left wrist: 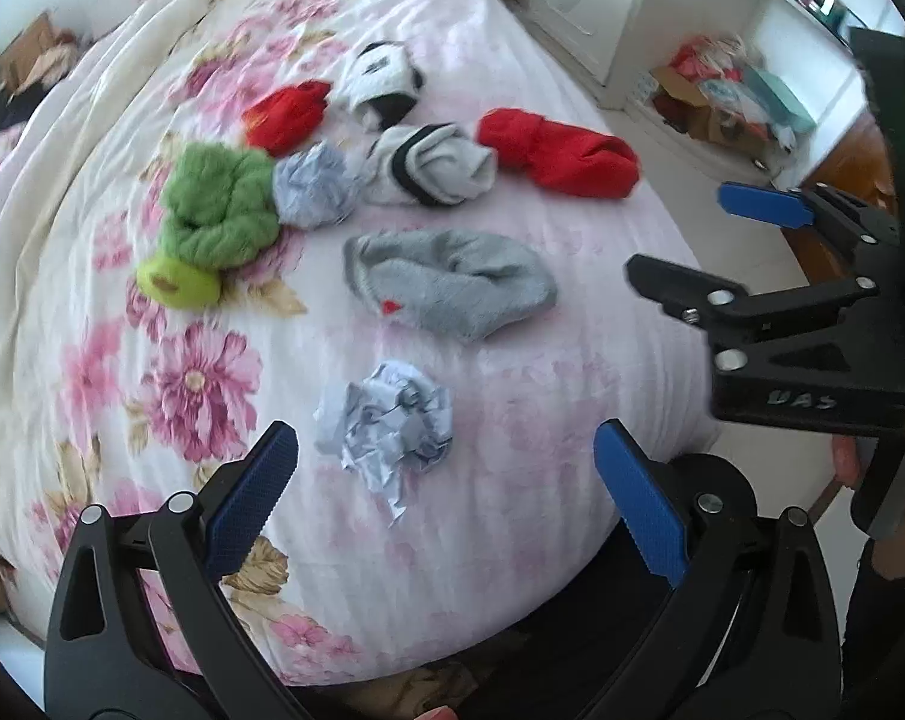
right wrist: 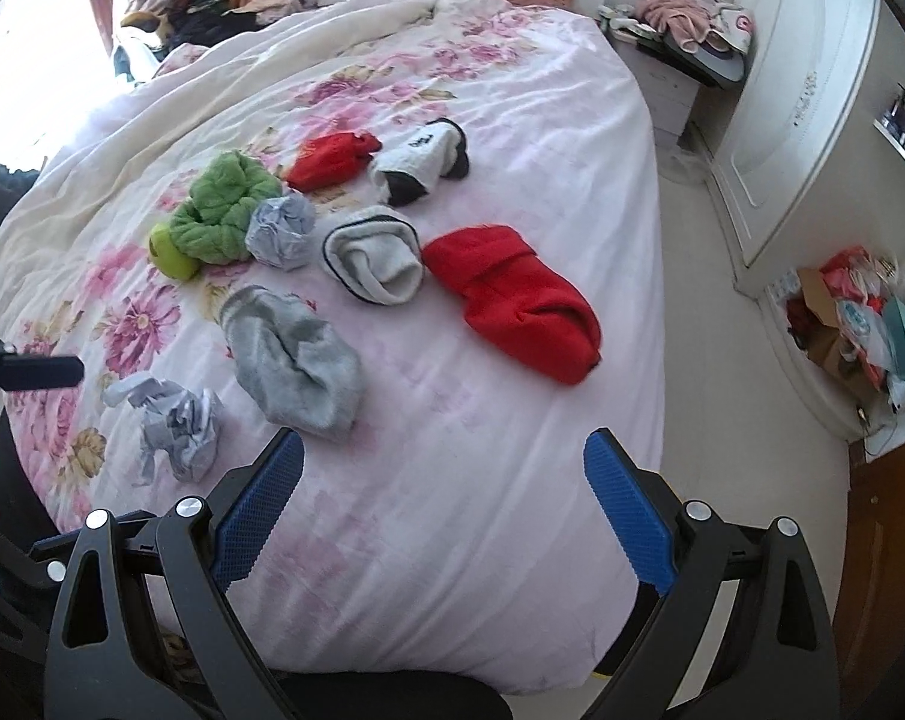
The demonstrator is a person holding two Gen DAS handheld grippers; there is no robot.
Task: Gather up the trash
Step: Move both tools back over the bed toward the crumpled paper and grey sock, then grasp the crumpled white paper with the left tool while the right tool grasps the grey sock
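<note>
**Paper balls among the socks, tongs not yet closed on anything**

Bedroom clutter frames a wide bed [right wrist: 512,138] under a pink flowered cover, and on it lies a scatter of rolled socks with two pieces of trash mixed in. One crumpled paper ball [left wrist: 386,426] sits alone at the near edge of the bed, just in front of the left tongs [left wrist: 446,480], whose blue pads stand wide apart with nothing between them. A second paper ball [right wrist: 279,232] lies farther in, touching the green sock [right wrist: 224,210] and close beside a grey-and-white rolled sock [right wrist: 374,264]. A grey sock [right wrist: 296,360] rests between the two balls, and a large red sock [right wrist: 518,312] lies off to the right.

The right tongs [right wrist: 443,510] hover over bare cover near the bed's foot, also spread and empty.

By my reading the collecting is only starting: the left tongs are lined up on the near ball. Next they need to drop around it and squeeze gently, since loose paper crushes and slips. The farther ball will want care to avoid snagging the green sock.
</note>
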